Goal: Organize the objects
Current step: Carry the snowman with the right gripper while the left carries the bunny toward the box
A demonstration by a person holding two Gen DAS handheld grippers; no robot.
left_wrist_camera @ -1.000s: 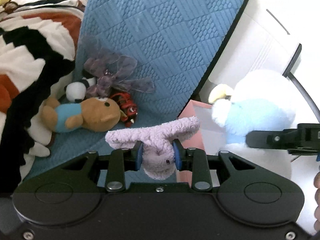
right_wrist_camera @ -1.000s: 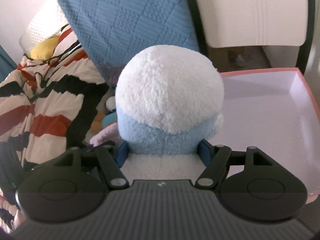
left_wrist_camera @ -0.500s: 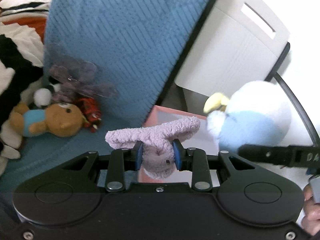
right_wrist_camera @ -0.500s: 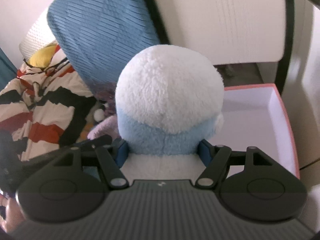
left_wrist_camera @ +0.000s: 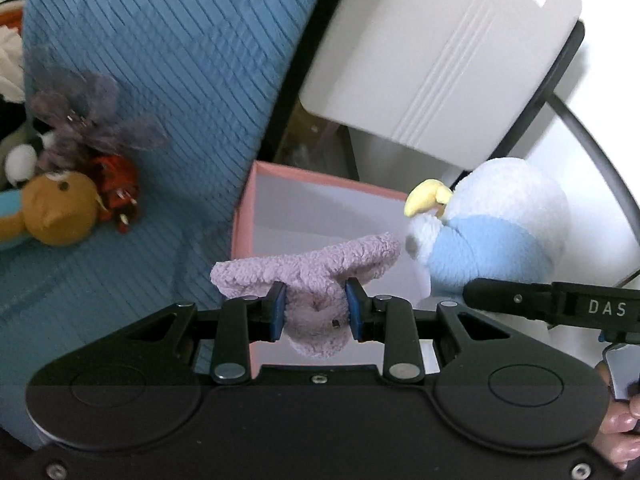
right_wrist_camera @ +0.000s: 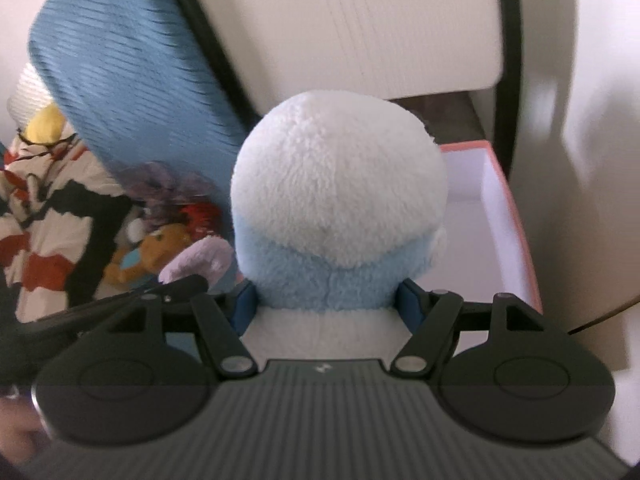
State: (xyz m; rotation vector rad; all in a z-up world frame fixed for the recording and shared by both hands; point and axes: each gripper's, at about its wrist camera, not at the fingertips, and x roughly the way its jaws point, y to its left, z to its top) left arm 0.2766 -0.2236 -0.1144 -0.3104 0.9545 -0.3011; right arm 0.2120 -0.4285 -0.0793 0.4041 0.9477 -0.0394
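My left gripper (left_wrist_camera: pixel 316 312) is shut on a small lilac plush toy (left_wrist_camera: pixel 312 276), its long ears spread above the blue pads. It hangs over the near left corner of a pink box (left_wrist_camera: pixel 256 184) with a white inside. My right gripper (right_wrist_camera: pixel 328 308) is shut on a round white and light-blue plush bird (right_wrist_camera: pixel 340 204), which fills the middle of the right wrist view. The left wrist view shows that bird (left_wrist_camera: pixel 500 224) with its yellow beak, to the right over the box (right_wrist_camera: pixel 516 216). The lilac toy (right_wrist_camera: pixel 200 260) peeks in at the bird's left.
A blue quilted cushion (left_wrist_camera: pixel 160 48) leans beside the box. At its foot lie a brown bear (left_wrist_camera: pixel 56 208), a red toy (left_wrist_camera: pixel 116 188) and a purple fuzzy toy (left_wrist_camera: pixel 88 120). A striped blanket (right_wrist_camera: pixel 44 216) lies further left. A white panel (left_wrist_camera: pixel 440 52) stands behind the box.
Both grippers have carried their toys to the right, from the cushion toward and over the pink box. The bear and other toys have slid to the left edge. Both grips are unchanged.
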